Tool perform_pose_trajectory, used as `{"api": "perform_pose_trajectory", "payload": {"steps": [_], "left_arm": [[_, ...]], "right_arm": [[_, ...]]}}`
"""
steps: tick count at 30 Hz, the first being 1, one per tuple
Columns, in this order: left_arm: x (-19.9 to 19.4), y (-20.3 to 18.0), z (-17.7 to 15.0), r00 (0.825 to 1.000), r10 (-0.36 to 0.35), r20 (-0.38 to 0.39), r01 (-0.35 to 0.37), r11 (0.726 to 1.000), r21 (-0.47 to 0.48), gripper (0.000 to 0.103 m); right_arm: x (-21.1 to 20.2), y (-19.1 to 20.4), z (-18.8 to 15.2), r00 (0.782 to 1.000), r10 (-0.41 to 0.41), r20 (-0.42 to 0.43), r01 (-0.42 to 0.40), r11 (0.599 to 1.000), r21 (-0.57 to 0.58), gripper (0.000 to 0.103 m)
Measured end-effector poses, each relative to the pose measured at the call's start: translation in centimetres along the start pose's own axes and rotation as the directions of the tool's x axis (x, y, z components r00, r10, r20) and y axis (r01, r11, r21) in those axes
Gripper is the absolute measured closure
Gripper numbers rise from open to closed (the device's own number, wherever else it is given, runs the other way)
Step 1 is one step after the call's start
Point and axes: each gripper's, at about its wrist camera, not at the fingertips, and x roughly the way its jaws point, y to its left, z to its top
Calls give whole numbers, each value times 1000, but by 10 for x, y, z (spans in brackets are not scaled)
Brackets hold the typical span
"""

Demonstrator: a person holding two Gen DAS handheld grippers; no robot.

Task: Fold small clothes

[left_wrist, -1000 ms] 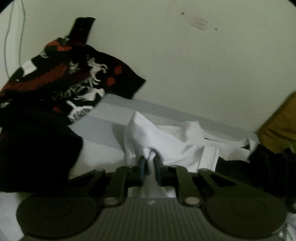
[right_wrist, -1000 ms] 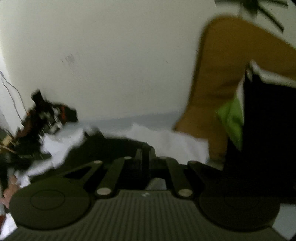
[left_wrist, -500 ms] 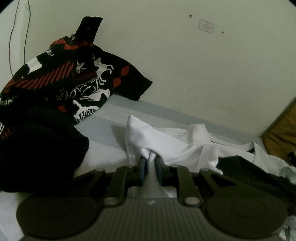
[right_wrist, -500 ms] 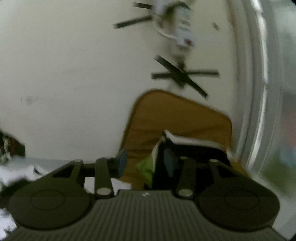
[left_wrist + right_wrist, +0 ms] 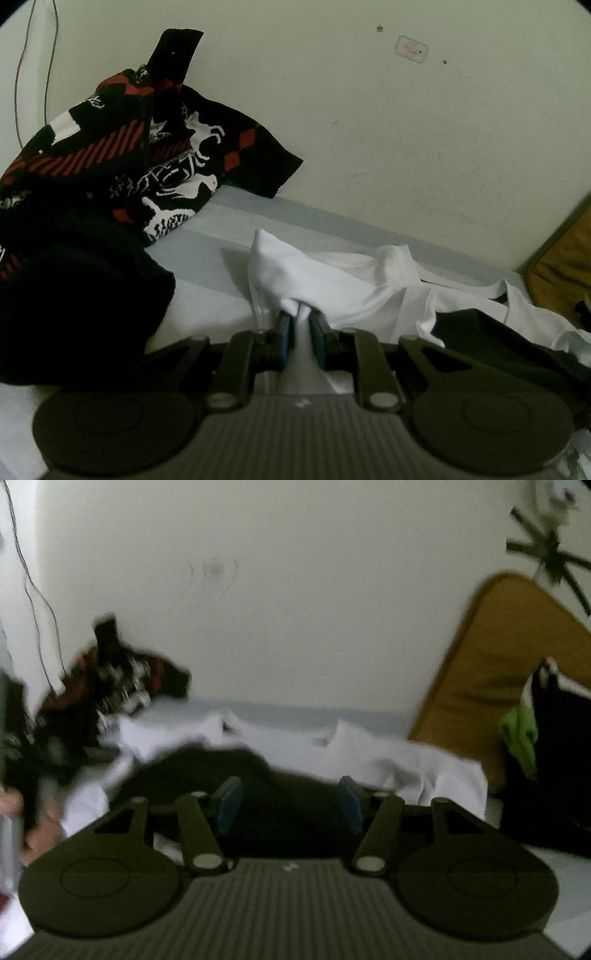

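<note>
A dim cream wall (image 5: 406, 147) rises behind the bed, a mustard cushion (image 5: 491, 686) leaning against it.

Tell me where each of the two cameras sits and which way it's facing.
Left wrist: on the left gripper, looking down its fingers, shut on the white shirt, toward the wall.
Right wrist: on the right gripper, jaws opening over dark cloth; a hand shows at left.
Both share the patterned black garment, shirt and wall.
</note>
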Motion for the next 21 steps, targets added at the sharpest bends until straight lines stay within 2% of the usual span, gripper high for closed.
{"api": "perform_pose_trajectory", "payload": {"steps": [2, 4, 7, 9, 11, 14, 18, 21], "left_arm": [[1, -1, 0, 1000, 0, -2, 0, 1000, 4, 88], [1, -1, 0, 1000, -5, -4, 5, 1000, 9, 86], [2, -2, 0, 1000, -1, -4, 1, 1000, 13, 86], [2, -2, -1, 1000, -2, -4, 2, 1000, 14, 86], [2, -2, -1, 1000, -2, -4, 2, 1000, 14, 86], [2, -2, -1, 1000, -1, -3, 1, 1000, 15, 86], [2, -2, -1, 1000, -1, -3, 1, 1000, 14, 86], [2, -2, -1, 1000, -1, -3, 1, 1000, 15, 86]], "right_arm": [[7, -18, -5, 995, -90, -37, 91, 995, 28, 44], [11, -57, -9, 976, -203, -72, 211, 970, 118, 44], [-2, -96, -10, 962, -260, -79, 272, 925, 264, 45], [-15, -94, -4, 947, -319, -25, 316, 919, 236, 44], [-30, -91, 4, 955, -292, 43, 273, 930, 247, 44], [-34, -74, 14, 973, -213, 94, 187, 956, 226, 44], [-21, -39, 14, 995, -69, 76, 59, 990, 128, 45], [-3, -26, 8, 1000, 24, 13, -25, 996, 86, 47]]}}
